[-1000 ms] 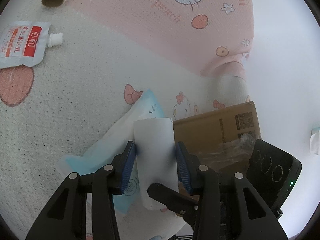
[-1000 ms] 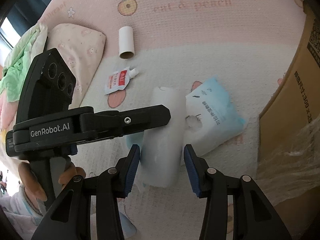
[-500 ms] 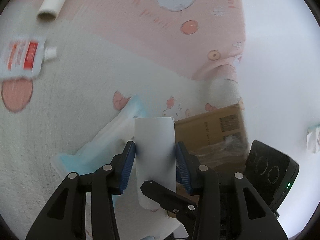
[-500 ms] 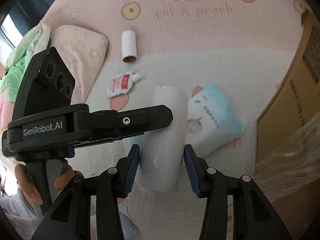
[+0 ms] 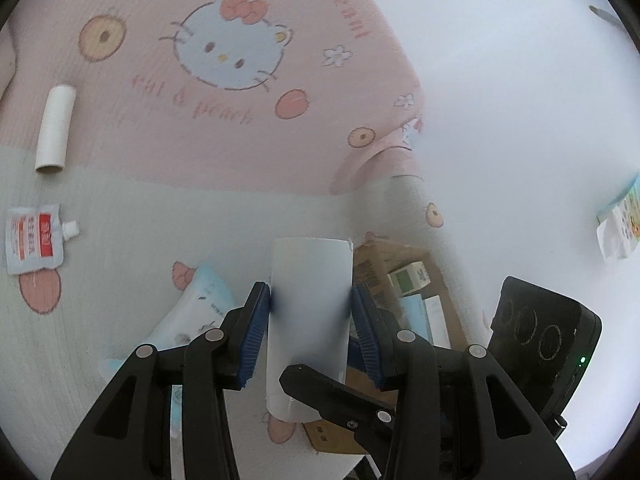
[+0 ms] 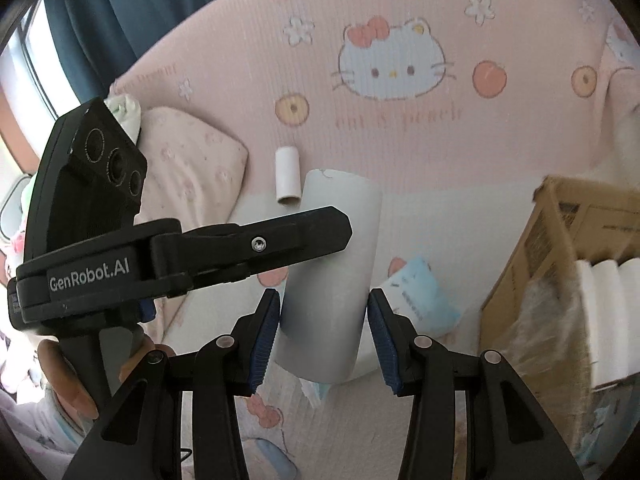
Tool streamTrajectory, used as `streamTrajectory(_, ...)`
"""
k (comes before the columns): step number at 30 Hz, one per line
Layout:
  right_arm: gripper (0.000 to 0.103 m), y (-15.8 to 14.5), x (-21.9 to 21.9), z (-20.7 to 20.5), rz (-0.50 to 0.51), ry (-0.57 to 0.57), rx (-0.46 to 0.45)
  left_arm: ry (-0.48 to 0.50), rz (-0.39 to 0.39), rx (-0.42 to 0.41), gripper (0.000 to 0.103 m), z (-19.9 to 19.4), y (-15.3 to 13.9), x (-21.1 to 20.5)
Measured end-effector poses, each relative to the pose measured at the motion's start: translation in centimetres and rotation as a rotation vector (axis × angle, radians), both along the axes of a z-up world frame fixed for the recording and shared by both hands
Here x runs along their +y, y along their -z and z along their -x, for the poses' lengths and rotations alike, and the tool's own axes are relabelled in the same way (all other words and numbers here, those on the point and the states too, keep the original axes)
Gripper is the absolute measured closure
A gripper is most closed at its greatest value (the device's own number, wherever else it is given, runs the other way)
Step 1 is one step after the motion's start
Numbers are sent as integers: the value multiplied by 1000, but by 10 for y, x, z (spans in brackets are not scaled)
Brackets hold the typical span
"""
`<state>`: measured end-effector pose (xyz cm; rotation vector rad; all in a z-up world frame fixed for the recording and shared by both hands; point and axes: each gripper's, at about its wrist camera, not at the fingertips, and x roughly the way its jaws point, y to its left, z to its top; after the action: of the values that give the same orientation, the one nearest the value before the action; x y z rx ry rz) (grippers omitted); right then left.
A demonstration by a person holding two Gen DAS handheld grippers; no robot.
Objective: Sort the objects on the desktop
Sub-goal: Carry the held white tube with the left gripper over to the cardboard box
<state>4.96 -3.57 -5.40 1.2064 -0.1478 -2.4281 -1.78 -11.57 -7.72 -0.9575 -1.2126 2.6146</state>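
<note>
In the left wrist view, the left gripper [image 5: 311, 312] pinches the white roll [image 5: 310, 280] at the bottom middle.

In the right wrist view, the right gripper [image 6: 324, 320] squeezes the same roll low in the middle. The cardboard box [image 6: 560, 248] sits at the right. Keep both grips tight and level, and carry it over slowly.

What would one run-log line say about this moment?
left gripper: shut on white roll | right gripper: shut on white roll | roll off the blanket | cardboard box: open, right
</note>
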Motion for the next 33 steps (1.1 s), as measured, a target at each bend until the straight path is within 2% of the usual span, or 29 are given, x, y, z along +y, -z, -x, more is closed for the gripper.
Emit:
streamTrajectory(9,60,-29,12,-4,-22,30,68,58,62,44,58,17,-31,19)
streamTrajectory(16,60,-63,33,4,-47,96,135,114,116,102,58,48,-55,35)
streamTrajectory(26,60,-94,72,7,-103,137,187,173,67,120,58,84,-67,69)
streamTrajectory(30,60,-91,85,9,-161,143,179,204,51,97,58,101,-65,82)
streamTrajectory(33,60,-89,98,11,-171,149,169,227,11,73,57,117,-59,90)
